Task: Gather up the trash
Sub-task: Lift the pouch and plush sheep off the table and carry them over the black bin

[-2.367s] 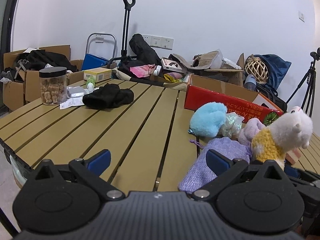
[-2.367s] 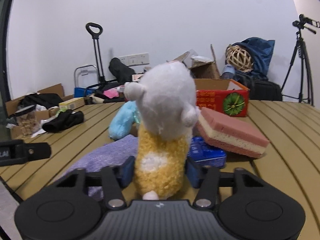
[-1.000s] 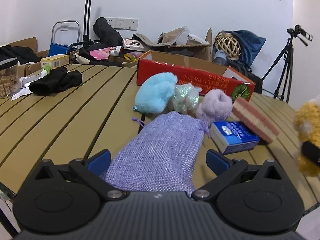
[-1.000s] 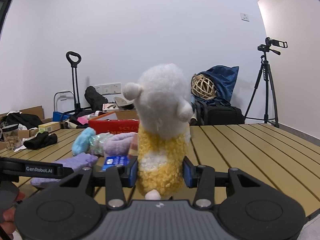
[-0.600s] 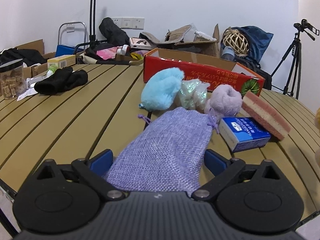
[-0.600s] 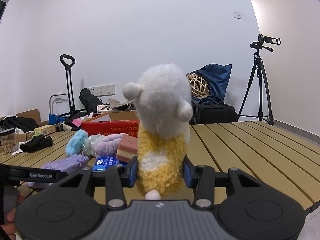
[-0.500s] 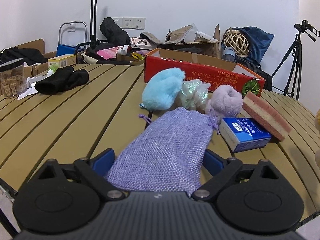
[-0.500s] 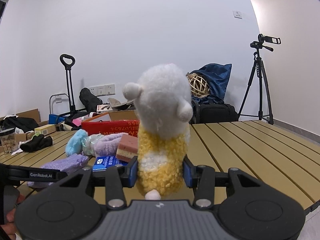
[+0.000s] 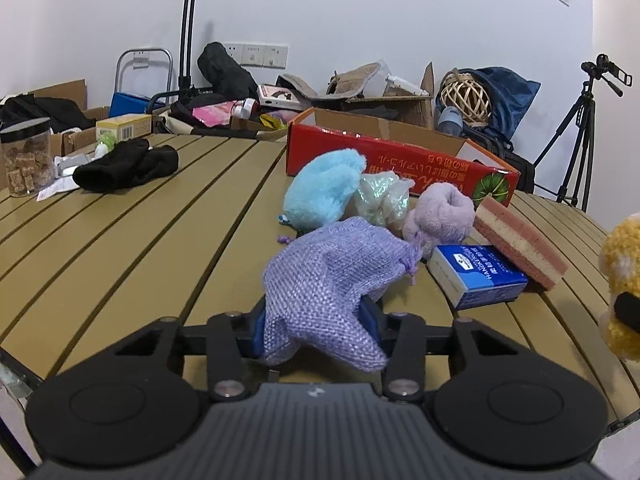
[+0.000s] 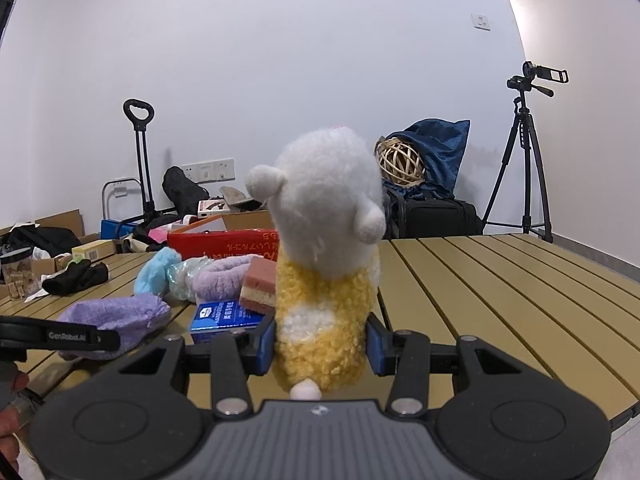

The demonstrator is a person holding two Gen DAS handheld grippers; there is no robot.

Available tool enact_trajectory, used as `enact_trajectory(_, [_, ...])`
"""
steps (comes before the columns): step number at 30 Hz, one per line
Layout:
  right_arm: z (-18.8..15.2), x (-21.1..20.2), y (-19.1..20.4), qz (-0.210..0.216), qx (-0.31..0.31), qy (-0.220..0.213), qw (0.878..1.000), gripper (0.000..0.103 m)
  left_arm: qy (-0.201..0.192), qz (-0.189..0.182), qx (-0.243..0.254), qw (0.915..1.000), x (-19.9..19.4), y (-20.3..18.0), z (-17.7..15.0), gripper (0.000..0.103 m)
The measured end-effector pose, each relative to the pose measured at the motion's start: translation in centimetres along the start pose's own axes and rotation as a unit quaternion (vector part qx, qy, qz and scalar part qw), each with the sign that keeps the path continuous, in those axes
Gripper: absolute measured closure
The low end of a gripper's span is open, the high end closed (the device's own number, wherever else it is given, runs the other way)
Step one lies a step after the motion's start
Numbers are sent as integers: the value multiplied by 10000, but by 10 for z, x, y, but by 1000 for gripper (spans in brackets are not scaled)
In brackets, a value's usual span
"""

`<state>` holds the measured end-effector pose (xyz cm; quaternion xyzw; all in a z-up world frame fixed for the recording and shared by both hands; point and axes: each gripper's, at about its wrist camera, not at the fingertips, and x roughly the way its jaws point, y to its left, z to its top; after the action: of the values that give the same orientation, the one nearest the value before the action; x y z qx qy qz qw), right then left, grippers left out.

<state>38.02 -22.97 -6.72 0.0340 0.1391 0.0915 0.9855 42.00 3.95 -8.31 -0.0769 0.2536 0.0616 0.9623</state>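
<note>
My left gripper (image 9: 314, 326) is shut on the near end of a purple woven pouch (image 9: 332, 280), which bunches up between the blue pads on the slatted wooden table (image 9: 168, 240). The pouch also shows in the right wrist view (image 10: 116, 318). My right gripper (image 10: 320, 340) is shut on a white and yellow plush toy (image 10: 324, 280) and holds it upright above the table; its edge shows at the right of the left wrist view (image 9: 622, 280).
Behind the pouch lie a blue fluffy toy (image 9: 324, 192), a crinkled plastic wrap (image 9: 382, 198), a lilac fluffy roll (image 9: 440, 216), a blue box (image 9: 478, 276), a pink sponge (image 9: 520, 240) and a red carton (image 9: 396, 160). A black cloth (image 9: 124, 164) and jar (image 9: 26, 156) sit left.
My left gripper's jaws have closed on the purple pouch, which was lying flat between open fingers before and is now bunched. The right gripper keeps holding the plush toy still.
</note>
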Motion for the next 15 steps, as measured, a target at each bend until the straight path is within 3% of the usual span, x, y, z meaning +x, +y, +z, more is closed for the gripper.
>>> enact_trajectory(15, [-3, -5, 9, 207, -171, 17, 9996, 60, -338, -292, 82, 9990, -35, 2, 2, 59])
